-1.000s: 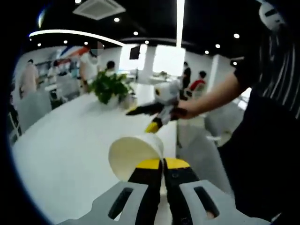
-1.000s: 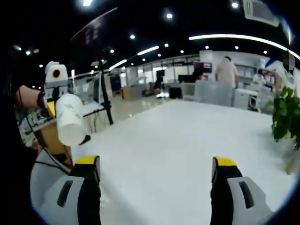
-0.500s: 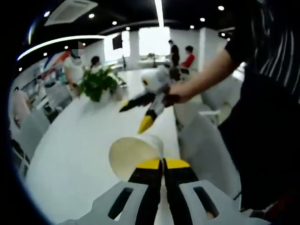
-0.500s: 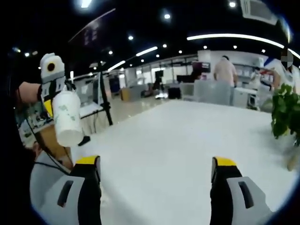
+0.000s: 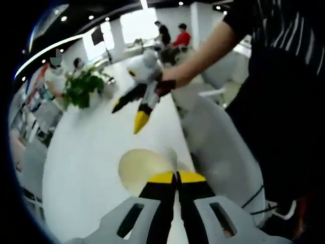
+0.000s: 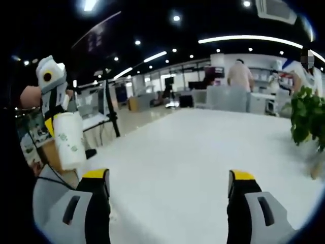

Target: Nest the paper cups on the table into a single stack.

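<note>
Left gripper view shows the left gripper (image 5: 176, 176) with its two yellow-tipped jaws pressed together on the rim of a paper cup (image 5: 144, 170). The cup is held up above the white table (image 5: 86, 157), and its open mouth faces the camera, so the pale inside is visible. Further ahead in the same view, the right gripper (image 5: 133, 113) comes in from the right, held by a person's hand (image 5: 171, 81); its jaws stand apart and hold nothing. A potted plant (image 5: 84, 87) stands on the far part of the table. A dark striped sleeve (image 5: 264, 23) is at the upper right.

Right gripper view looks over the wide white table (image 6: 193, 152). The right gripper (image 6: 167, 184) has its jaws wide, one at each side of the lower edge, with nothing between them. At the left side the left gripper (image 6: 51, 119) hangs in the air and holds the paper cup (image 6: 68, 140), which points downward, near the table edge. The plant (image 6: 307, 114) is at the right. People stand in the background near desks.
</note>
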